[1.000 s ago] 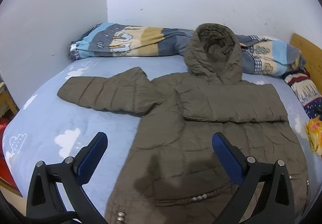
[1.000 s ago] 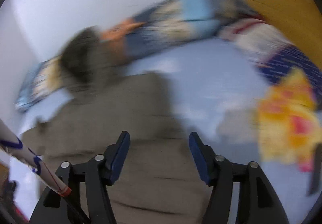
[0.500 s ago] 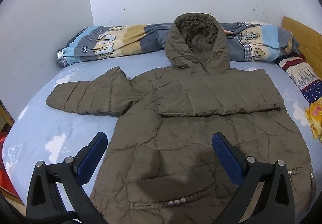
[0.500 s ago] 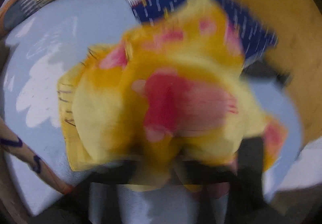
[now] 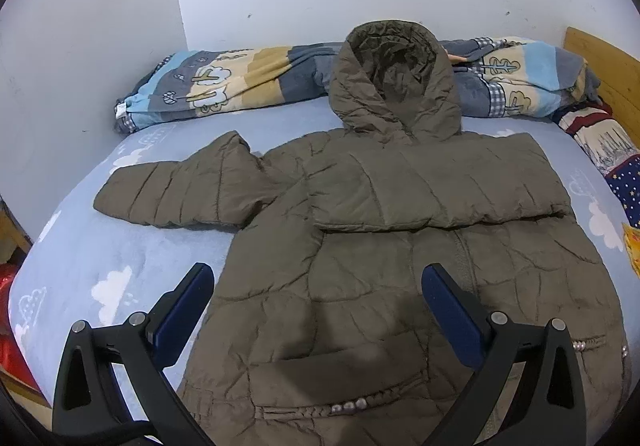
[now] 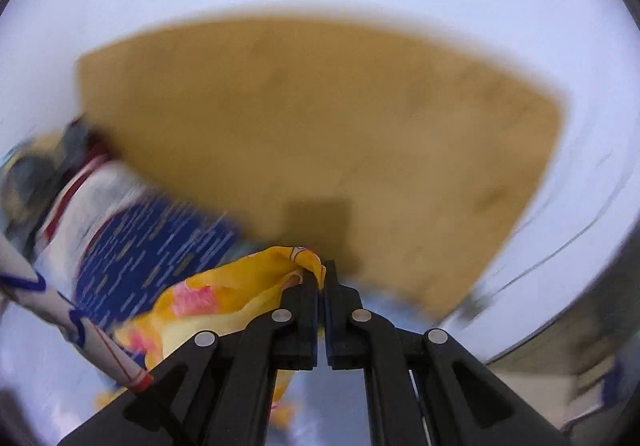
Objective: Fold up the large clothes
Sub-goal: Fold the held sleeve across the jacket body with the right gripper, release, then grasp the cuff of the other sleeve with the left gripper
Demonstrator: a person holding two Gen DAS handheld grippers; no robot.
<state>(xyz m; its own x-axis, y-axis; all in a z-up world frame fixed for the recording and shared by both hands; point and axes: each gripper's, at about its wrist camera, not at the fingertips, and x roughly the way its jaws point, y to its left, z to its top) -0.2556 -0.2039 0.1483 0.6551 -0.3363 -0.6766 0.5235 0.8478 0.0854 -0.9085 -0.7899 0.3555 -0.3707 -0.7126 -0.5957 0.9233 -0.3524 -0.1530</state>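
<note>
Lying flat, one olive jacket (image 5: 392, 246) sits under the released left tool (image 5: 316, 310); the right tool (image 6: 322, 278) clenches one yellow cloth (image 6: 224, 298).

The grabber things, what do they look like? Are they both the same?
Yes, they match. The left gripper has black plastic arms shaped like triangles with holes, round silver bolts, and flat dark blue pads on its fingers. A black cable runs by its base. The right gripper has the same black frame and silver bolts. No hand or sleeve shows.
</note>
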